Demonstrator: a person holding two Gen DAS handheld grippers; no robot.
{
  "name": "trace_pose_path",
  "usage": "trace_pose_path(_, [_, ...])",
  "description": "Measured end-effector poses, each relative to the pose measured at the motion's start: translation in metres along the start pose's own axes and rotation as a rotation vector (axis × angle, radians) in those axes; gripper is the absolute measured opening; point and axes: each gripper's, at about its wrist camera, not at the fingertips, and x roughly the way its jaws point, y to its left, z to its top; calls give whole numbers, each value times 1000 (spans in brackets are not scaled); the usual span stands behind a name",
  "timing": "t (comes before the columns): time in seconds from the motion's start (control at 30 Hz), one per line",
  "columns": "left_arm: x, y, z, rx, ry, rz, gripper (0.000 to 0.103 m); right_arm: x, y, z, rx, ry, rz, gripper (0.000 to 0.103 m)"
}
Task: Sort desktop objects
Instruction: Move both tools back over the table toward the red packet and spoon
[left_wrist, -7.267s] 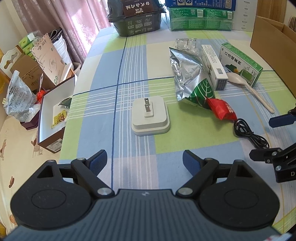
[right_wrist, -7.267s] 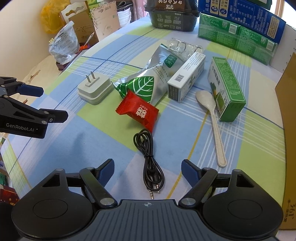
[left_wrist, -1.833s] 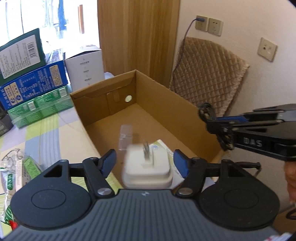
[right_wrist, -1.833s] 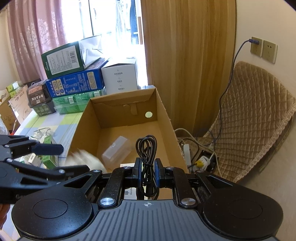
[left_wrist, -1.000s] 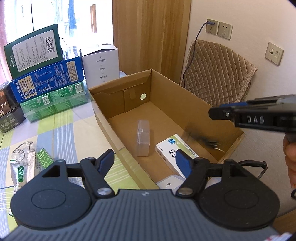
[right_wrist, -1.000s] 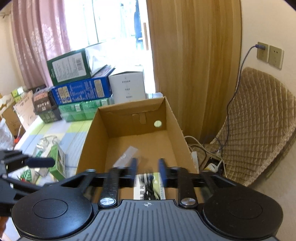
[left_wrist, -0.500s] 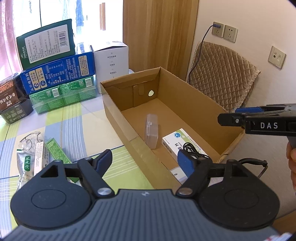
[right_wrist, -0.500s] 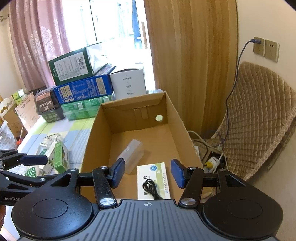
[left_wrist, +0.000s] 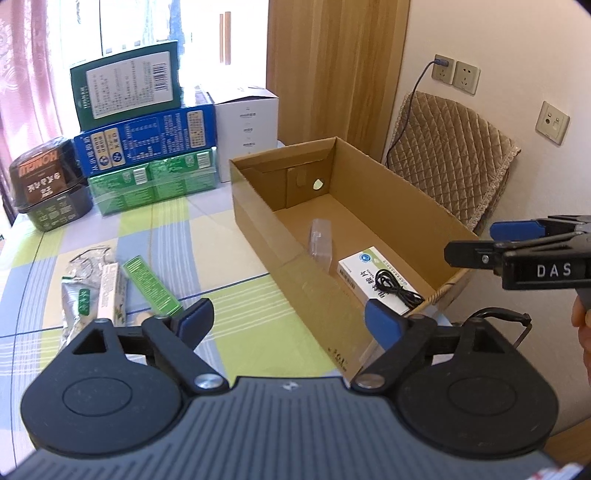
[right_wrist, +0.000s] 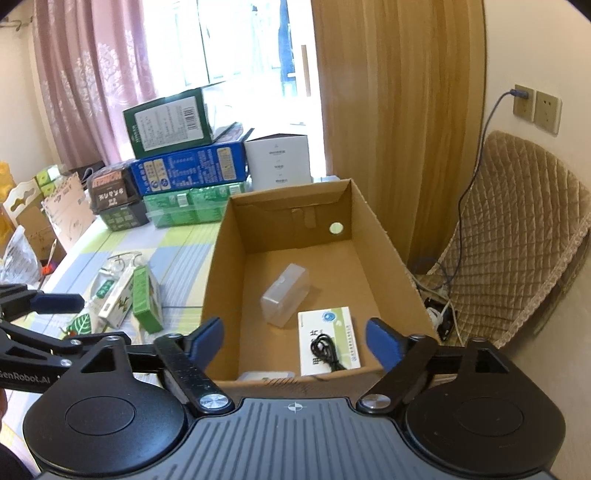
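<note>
**Cable and plug block lie in the box, both grippers empty**

We hold our left gripper (left_wrist: 286, 319) over the near edge of the cardboard box (left_wrist: 255, 221), its jaws opening wide with nothing between them. Our right gripper (right_wrist: 295, 338) hangs above the near end of the same box (right_wrist: 384, 236), its jaws also opening, nothing held.

Inside the box, the black audio cable (right_wrist: 327, 350) lies coiled on top of a white medicine carton (right_wrist: 328, 338). Just beside the carton sits a clear plastic case (right_wrist: 284, 293). At the near wall we see the top of the white plug adapter (right_wrist: 266, 376), mostly hidden by the cardboard.

Left on the checked tablecloth (left_wrist: 166, 229) are a silver foil pouch (left_wrist: 75, 301), a white-and-green carton (left_wrist: 110, 291) and a green carton (left_wrist: 149, 282), lying close together well apart from the box.
</note>
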Motion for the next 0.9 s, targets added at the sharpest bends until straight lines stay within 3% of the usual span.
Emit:
trace_pose_path(0.17, [-16, 15, -10, -7, 1, 23, 90, -7, 12, -2, -7, -10, 0, 96])
trace_pose_path(0.27, [-26, 28, -17, -15, -5, 54, 96, -10, 21, -3, -16, -15, 5, 101])
trace_pose_path(0.4, [-41, 51, -31, -46, -16, 93, 101, -14, 33, -4, -29, -18, 24, 101])
trace_pose_path(0.9, [-105, 152, -93, -211, 12, 277, 101, -8, 94, -11, -84, 7, 109, 101])
